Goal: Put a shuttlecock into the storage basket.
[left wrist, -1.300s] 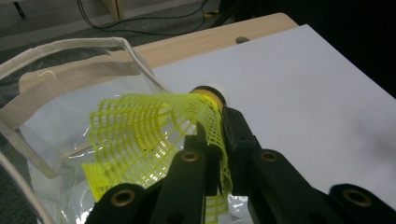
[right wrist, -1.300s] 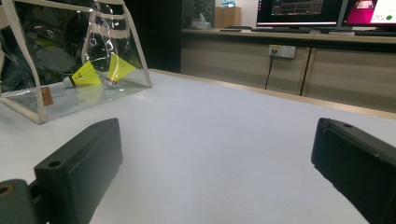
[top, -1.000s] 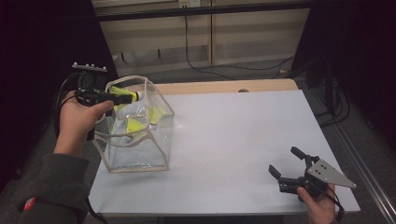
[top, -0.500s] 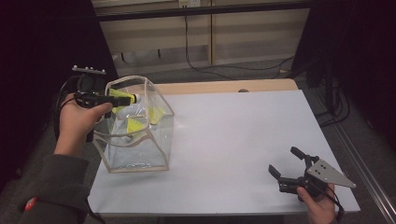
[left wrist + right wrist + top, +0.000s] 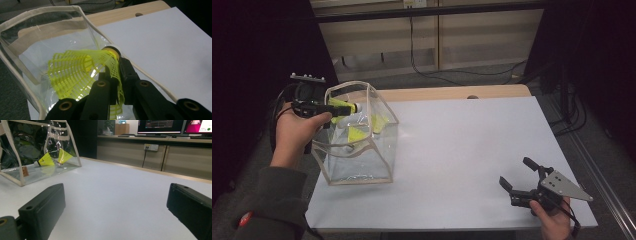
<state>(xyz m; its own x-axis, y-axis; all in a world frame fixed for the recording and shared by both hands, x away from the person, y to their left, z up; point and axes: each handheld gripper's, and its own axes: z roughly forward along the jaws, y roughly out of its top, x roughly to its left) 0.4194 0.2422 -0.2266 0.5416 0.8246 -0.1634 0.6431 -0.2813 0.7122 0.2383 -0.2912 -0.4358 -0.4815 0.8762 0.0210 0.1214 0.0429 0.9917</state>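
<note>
A clear plastic bag (image 5: 362,165) with beige trim stands open at the table's left. Two yellow shuttlecocks (image 5: 357,134) lie inside it, and they also appear in the right gripper view (image 5: 46,159). My left gripper (image 5: 334,107) hovers at the bag's rim (image 5: 45,11), shut on a third yellow shuttlecock (image 5: 75,67). Its mesh skirt is squashed between the jaws and its cork tip points away over the bag's opening. Near the front right corner my right gripper (image 5: 514,170) rests low over the table, open, with nothing between its jaws (image 5: 116,192).
The white tabletop (image 5: 462,135) stretches between the bag and the right gripper. A wooden strip with a small hole (image 5: 472,96) runs along the far edge. Behind it stand low cabinets with cables (image 5: 422,60). Dark floor borders both sides.
</note>
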